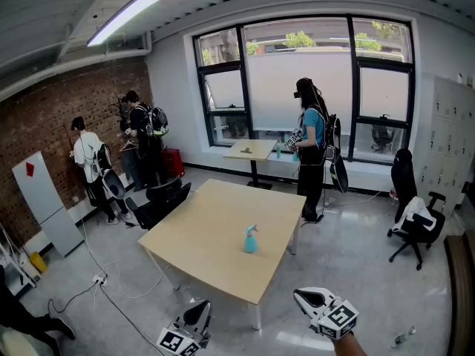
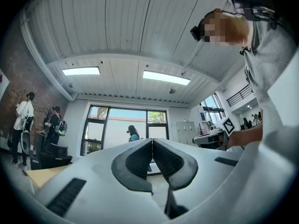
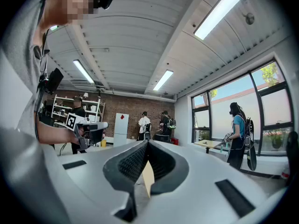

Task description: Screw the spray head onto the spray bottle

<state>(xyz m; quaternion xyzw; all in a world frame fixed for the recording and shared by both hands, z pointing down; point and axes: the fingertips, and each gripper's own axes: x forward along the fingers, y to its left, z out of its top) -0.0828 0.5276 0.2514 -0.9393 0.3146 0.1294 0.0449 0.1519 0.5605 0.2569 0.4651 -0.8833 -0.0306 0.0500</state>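
On the tabletop stands the spray bottle; we judge it light, slick plastic, best gripped round its body. Closed and empty: left hand-held gripper, right hand-held gripper.

A red brick wall runs along the left side, and the far white wall holds large black-framed windows with trees behind them. A long ceiling lamp glows on the white ribbed ceiling. The floor is pale grey, with cables trailing at the left. A light wooden worktop stands mid-room, and a smaller table stands near the windows. A black office chair sits at the right, beside pale lockers. A white cabinet leans by the brick wall.
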